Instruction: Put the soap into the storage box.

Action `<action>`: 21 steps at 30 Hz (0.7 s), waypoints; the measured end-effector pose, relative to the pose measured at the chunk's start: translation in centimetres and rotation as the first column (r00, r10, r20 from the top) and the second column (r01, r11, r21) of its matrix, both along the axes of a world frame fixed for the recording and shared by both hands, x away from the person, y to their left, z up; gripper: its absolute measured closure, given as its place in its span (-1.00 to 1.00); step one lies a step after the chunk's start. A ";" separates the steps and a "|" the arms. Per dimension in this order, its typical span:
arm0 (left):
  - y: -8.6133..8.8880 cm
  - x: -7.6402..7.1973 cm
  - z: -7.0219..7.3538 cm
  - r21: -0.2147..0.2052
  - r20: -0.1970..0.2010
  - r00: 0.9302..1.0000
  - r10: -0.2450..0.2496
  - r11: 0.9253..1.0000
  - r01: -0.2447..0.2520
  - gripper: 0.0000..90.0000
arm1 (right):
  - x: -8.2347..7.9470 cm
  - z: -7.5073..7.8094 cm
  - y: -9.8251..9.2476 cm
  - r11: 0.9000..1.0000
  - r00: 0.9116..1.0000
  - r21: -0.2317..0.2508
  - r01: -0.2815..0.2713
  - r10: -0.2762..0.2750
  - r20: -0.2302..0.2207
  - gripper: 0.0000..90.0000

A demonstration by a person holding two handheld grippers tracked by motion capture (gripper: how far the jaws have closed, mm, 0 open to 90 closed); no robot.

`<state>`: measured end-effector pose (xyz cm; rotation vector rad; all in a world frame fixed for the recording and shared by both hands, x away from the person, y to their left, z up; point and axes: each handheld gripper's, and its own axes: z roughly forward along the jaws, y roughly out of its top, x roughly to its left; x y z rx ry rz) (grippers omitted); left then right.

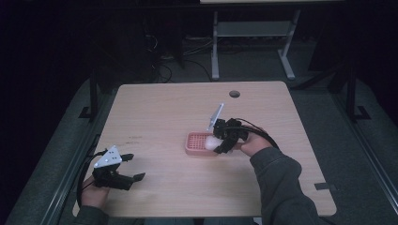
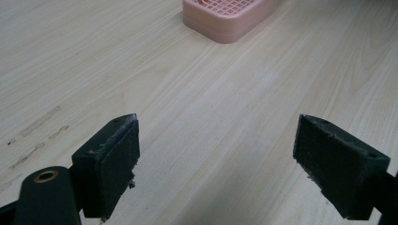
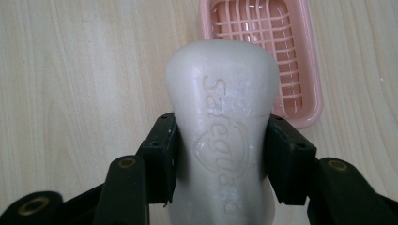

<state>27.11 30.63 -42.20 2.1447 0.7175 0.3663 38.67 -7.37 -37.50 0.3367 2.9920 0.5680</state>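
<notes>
Over the table's middle, the right gripper [image 3: 220,154] clamps a white embossed soap bar [image 3: 223,117] lengthwise, just near of the pink slotted plastic soap dish [image 3: 300,61]; the left gripper [image 2: 218,159] rests spread wide, empty, well left.

Count: 1 desk [image 1: 164,108], light wood, with 1 round hole [image 1: 234,93] near the far edge. 1 pink soap dish [image 1: 196,143] with a grid insert. 1 white soap bar [image 3: 220,108], embossed lettering on top. 2 grippers: left gripper [image 1: 133,168] and right gripper [image 1: 217,142], 2 black jaws each, so 4 total. 2 grey three-cornered plates, one per gripper. 2 hands in the high view. 1 more table frame [image 1: 253,33] behind.
</notes>
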 end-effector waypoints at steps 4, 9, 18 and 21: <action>0.0 0.0 0.0 -0.001 0.000 1.000 0.000 1.000 0.000 -0.67 | 0.3 -0.2 0.3 1.000 1.000 0.000 -0.005 0.005 -0.004 0.09; 0.0 0.0 0.0 -0.002 -0.001 1.000 0.000 1.000 0.000 -0.67 | 0.5 -0.2 0.8 1.000 1.000 -0.010 -0.010 0.010 -0.003 0.09; 0.0 0.0 0.0 -0.002 -0.002 1.000 -0.001 1.000 0.001 -0.67 | 0.9 -0.1 1.5 1.000 1.000 -0.021 -0.019 0.019 -0.001 0.09; 0.0 0.0 0.0 -0.001 -0.001 1.000 -0.002 1.000 0.002 -0.67 | 1.1 -0.1 1.7 0.999 1.000 -0.022 -0.027 0.027 -0.001 0.09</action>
